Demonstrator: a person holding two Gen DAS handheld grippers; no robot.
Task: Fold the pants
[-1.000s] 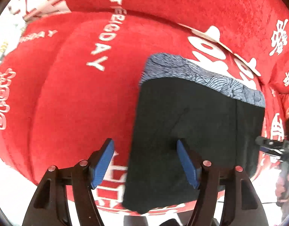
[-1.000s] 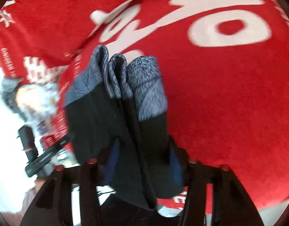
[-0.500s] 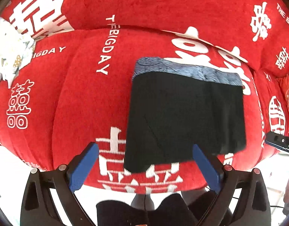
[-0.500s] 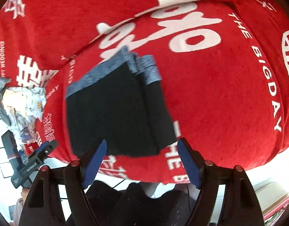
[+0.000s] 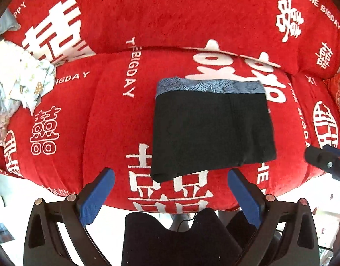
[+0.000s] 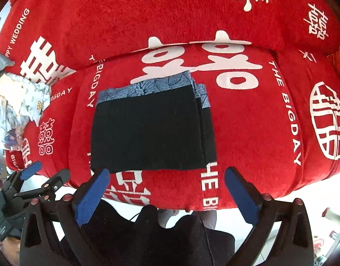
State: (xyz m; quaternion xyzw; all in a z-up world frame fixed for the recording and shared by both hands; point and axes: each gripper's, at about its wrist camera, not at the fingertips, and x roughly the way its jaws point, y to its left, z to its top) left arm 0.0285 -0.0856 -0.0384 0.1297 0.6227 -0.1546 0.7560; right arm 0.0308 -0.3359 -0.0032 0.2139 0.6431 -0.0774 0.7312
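Folded pants [image 5: 212, 133] lie flat on red plush sofa cover [image 5: 107, 122], at 12 o'clock beyond left gripper [image 5: 170, 197] and right gripper [image 6: 167, 197]. Both jaws spread wide, just opened, nothing between; earlier the right clamped the pants. Black knit rectangle, blue-grey patterned waistband at far edge.

Bright even daylight, sharp, fisheye-warped dark edges.
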